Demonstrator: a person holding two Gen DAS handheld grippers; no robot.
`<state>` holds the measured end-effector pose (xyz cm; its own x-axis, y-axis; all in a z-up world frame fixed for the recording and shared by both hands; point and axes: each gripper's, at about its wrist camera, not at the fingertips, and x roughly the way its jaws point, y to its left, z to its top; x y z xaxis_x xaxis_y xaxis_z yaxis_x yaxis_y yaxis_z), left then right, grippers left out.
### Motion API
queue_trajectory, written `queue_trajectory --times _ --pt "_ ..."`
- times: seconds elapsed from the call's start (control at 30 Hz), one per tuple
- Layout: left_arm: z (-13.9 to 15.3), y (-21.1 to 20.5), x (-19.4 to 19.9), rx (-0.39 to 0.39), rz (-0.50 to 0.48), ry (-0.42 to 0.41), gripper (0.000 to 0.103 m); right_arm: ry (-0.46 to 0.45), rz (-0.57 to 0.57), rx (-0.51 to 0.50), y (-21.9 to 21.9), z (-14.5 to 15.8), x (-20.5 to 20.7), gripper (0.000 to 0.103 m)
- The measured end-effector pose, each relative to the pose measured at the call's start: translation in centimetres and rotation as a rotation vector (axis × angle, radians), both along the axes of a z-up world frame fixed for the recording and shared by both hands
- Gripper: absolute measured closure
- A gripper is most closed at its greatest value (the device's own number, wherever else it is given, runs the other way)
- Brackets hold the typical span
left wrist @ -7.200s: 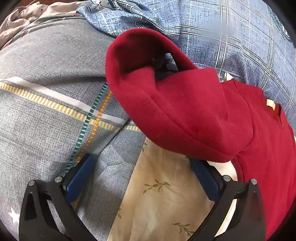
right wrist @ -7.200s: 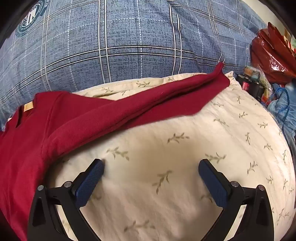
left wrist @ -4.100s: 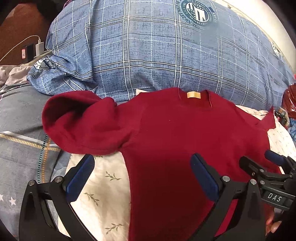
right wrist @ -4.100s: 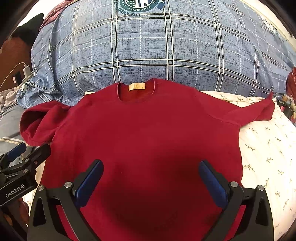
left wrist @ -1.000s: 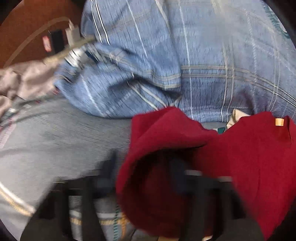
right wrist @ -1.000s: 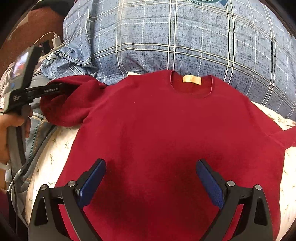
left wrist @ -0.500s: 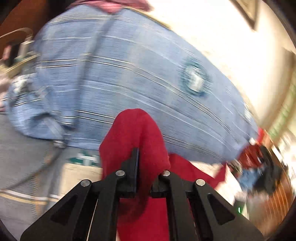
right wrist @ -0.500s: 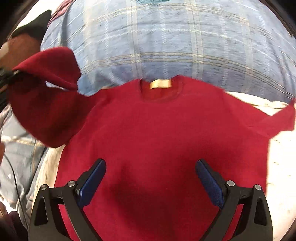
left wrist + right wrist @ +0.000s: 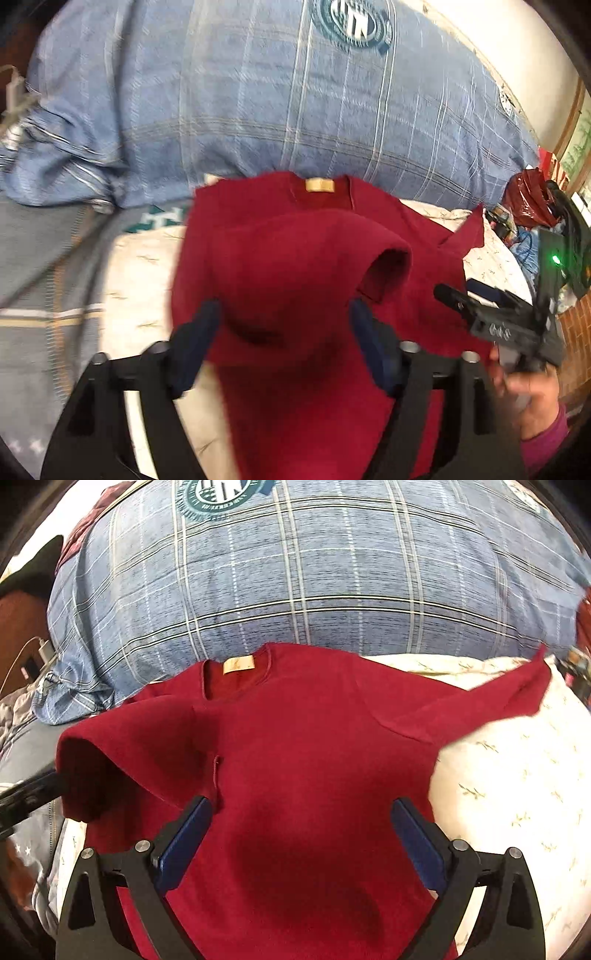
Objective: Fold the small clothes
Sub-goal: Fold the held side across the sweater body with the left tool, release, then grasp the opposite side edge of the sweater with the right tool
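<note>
The left gripper (image 9: 284,343) stands wide apart, blurred, the folded sleeve (image 9: 314,266) of the red sweater (image 9: 325,775) between its pads but not clamped. Only the left view shows the right gripper (image 9: 465,291) from outside, beside the sweater's edge. In its own view the right gripper (image 9: 299,834) is spread wide and empty over the sweater's body. The sweater lies flat on a cream leaf-print pillow (image 9: 517,768), tan label (image 9: 238,664) at the collar, other sleeve (image 9: 491,705) outstretched. A blue plaid duvet (image 9: 332,572) lies beyond.
</note>
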<state>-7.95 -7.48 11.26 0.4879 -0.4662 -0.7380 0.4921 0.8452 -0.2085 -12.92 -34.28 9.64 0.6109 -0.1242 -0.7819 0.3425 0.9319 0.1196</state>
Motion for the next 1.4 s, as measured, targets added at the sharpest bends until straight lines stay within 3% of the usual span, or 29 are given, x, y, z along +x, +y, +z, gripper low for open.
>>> queue_trajectory --times 0.17,0.3,0.43,0.47,0.7,0.87,0.93,0.97,1.0,1.03,1.07,1.1,1.17,1.3,1.4 --pt "-1.6 3.1 0.9 0.015 0.131 -0.045 0.020 -0.041 0.029 0.024 0.8 -0.1 2.7 0.007" --pt "-4.3 3.7 3.6 0.131 0.214 -0.068 0.020 -0.040 0.096 0.024 3.6 -0.6 5.8 0.014" --pt "-5.0 4.7 4.8 0.102 0.235 -0.029 0.020 0.139 0.324 -0.152 9.0 -4.2 6.6 0.017" --pt "-4.9 4.7 4.8 0.108 0.239 -0.034 0.020 0.139 0.336 -0.164 9.3 -4.5 6.1 0.017" --pt "-4.3 4.2 4.5 0.130 0.242 -0.080 0.020 0.032 0.150 -0.037 4.0 -2.2 2.8 0.014" --pt "-4.4 4.3 4.7 0.141 0.261 -0.081 0.020 0.029 0.185 0.046 4.5 -3.6 5.2 0.015" --pt "-4.5 4.4 4.9 0.140 0.272 -0.080 0.020 0.030 0.201 0.028 5.7 -4.8 6.7 0.015" --pt "-4.6 4.5 5.2 0.139 0.282 -0.078 0.020 0.025 0.198 -0.022 6.2 -5.1 7.0 0.024" --pt "-4.7 4.6 5.3 0.140 0.289 -0.074 0.020 0.025 0.217 -0.094 7.4 -5.0 7.4 0.047" --pt "-4.7 4.8 5.5 0.140 0.297 -0.070 0.020 0.023 0.247 -0.107 7.7 -4.8 7.6 0.062" --pt "-4.8 5.0 5.8 0.138 0.309 -0.066 0.020 0.018 0.278 -0.113 7.9 -4.5 7.6 0.089" --pt "-4.8 5.2 6.0 0.132 0.324 -0.061 0.020 0.023 0.284 -0.162 7.9 -4.0 7.6 0.095" --pt "-4.8 5.7 6.2 0.112 0.343 -0.051 0.021 0.004 0.289 -0.184 7.1 -2.8 7.1 0.097" --pt "-4.7 6.0 6.1 0.084 0.359 -0.045 0.021 -0.082 0.143 -0.278 2.5 1.2 5.3 0.098" --pt "-5.0 5.5 6.1 0.095 0.349 -0.043 0.020 -0.073 0.021 -0.311 -1.6 2.6 5.0 0.098"
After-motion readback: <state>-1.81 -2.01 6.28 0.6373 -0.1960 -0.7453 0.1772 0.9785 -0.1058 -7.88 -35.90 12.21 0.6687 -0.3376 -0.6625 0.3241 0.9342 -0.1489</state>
